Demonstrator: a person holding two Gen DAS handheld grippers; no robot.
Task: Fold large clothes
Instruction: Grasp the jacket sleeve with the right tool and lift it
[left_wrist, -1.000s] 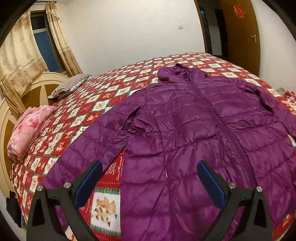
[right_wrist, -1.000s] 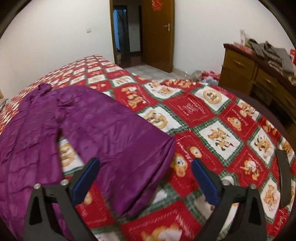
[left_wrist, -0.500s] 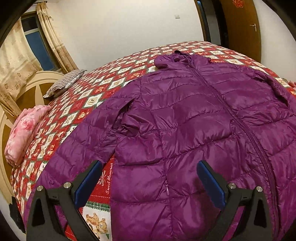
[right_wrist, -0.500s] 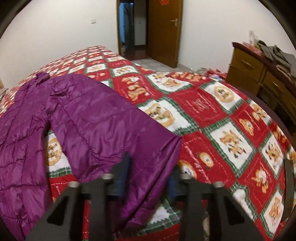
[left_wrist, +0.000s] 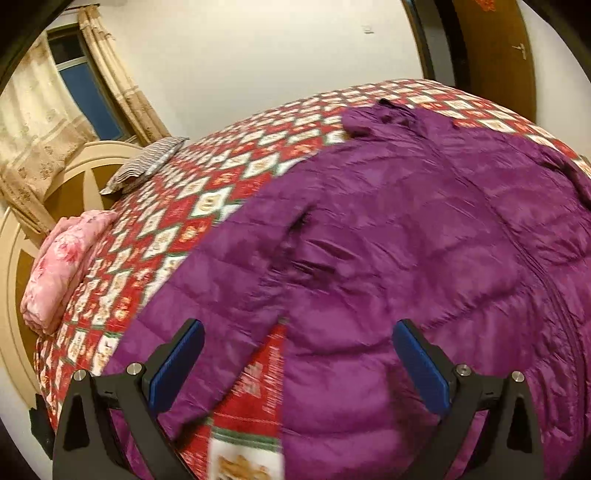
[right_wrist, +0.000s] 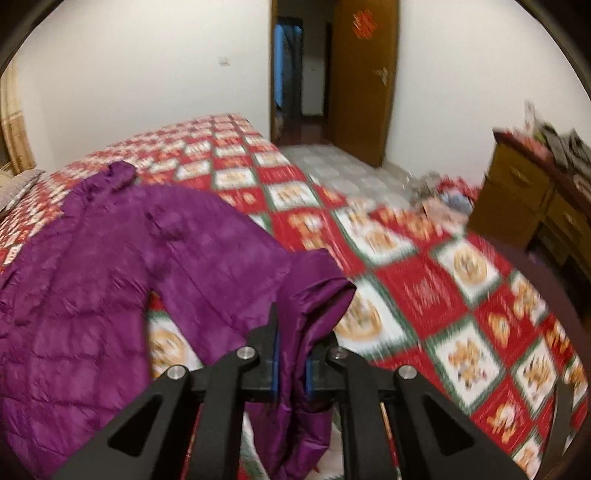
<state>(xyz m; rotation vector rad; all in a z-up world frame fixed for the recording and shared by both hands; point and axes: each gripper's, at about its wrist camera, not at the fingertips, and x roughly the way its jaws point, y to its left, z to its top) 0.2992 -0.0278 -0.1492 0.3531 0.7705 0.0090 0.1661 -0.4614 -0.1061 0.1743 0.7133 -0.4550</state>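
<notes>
A purple quilted down jacket (left_wrist: 406, 240) lies spread face up on the bed, hood toward the far side. My left gripper (left_wrist: 297, 358) is open above the gap between the jacket's left sleeve (left_wrist: 207, 295) and its body, holding nothing. My right gripper (right_wrist: 291, 358) is shut on the cuff end of the jacket's right sleeve (right_wrist: 314, 295) and lifts it off the bedspread. The rest of the jacket (right_wrist: 92, 258) lies flat to its left.
The bed has a red, white and green patterned bedspread (right_wrist: 461, 295). A folded pink blanket (left_wrist: 59, 266) and a striped pillow (left_wrist: 144, 166) lie by the headboard. A wooden dresser (right_wrist: 535, 206) stands at the right; an open door (right_wrist: 365, 81) is beyond the bed.
My right gripper has closed on the sleeve cuff and raised it. My left gripper has moved closer over the jacket and stays open.
</notes>
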